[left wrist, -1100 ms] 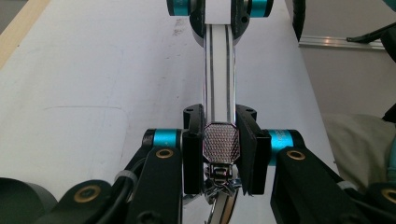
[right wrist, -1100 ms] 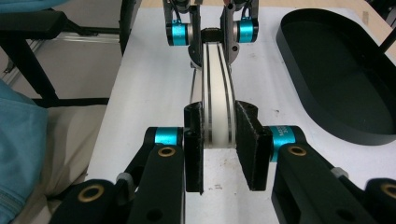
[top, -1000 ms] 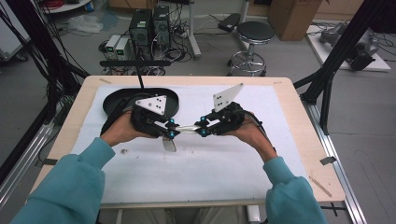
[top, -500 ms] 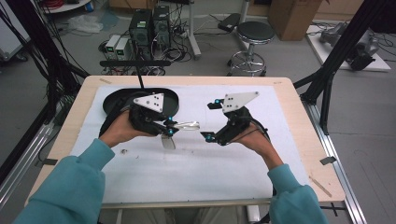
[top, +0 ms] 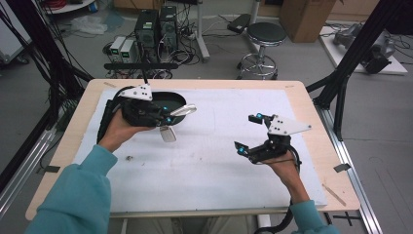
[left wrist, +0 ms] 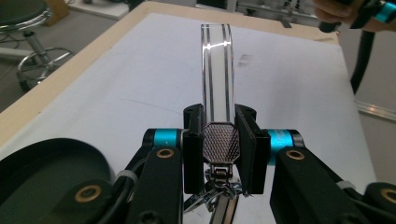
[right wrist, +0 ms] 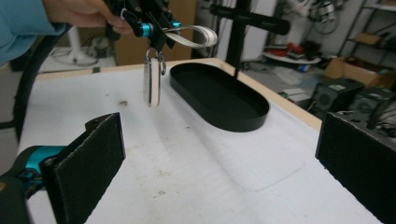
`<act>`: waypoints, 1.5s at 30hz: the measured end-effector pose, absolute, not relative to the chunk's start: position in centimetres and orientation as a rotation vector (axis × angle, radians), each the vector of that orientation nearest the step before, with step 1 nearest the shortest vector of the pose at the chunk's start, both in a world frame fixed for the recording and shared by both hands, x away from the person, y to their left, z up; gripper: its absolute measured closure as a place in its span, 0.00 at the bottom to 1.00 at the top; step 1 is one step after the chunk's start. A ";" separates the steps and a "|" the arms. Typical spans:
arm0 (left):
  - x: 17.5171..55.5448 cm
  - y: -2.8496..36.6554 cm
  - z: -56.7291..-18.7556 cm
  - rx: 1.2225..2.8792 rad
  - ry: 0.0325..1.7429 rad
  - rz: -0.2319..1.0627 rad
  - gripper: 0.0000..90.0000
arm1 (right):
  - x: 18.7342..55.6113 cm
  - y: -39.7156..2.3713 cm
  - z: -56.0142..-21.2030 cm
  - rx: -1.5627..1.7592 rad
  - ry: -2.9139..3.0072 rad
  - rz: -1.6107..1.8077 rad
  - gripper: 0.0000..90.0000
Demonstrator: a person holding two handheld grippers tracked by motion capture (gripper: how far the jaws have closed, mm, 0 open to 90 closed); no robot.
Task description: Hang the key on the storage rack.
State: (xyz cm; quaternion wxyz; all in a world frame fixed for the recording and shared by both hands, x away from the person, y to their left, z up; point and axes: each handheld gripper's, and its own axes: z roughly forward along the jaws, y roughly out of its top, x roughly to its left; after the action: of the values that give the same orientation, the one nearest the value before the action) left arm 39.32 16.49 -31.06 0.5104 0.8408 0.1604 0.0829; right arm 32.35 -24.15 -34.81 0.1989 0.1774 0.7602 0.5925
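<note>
- My left gripper [top: 168, 118] is clamped on a shiny metal clip [left wrist: 217, 84], a curved silver band with a keyring and flat tag [right wrist: 151, 84] hanging below it, held in the air near the rim of the black oval tray [right wrist: 219, 100].
- My right gripper [top: 248, 134] has just opened its jaws wide and holds nothing; it sits well apart over the white mat [top: 214, 161].
- The pads grip only the patterned end of the band. If I swing too fast, I think the polished metal could pivot or slip out.
- The dangling tag may catch the tray wall as I carry it over, tugging the clip askew.
- From the high view I can't judge well how high the tag hangs above the tray, so a release might let it bounce out onto the mat.
</note>
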 end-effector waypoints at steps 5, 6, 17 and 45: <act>40.0 17.9 -31.0 1.978 0.452 0.244 0.82 | 31.4 -25.4 -35.9 0.552 2.041 1.659 0.01; 40.1 18.1 -31.0 1.965 0.462 0.249 0.82 | 31.2 -25.7 -36.1 0.560 2.019 1.665 0.01; 41.2 19.3 -31.2 1.889 0.569 0.321 0.82 | 29.4 -27.7 -39.0 0.670 1.851 1.643 0.01; 44.1 19.4 -31.6 1.775 0.755 0.442 0.83 | 28.2 -28.9 -42.6 0.756 1.756 1.606 0.01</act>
State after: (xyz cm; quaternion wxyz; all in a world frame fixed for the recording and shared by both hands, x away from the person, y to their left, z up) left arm 44.09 19.36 -31.55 0.5493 0.7495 0.3187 0.1869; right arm 28.20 -28.93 -42.59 0.3167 0.2873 0.6671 0.6100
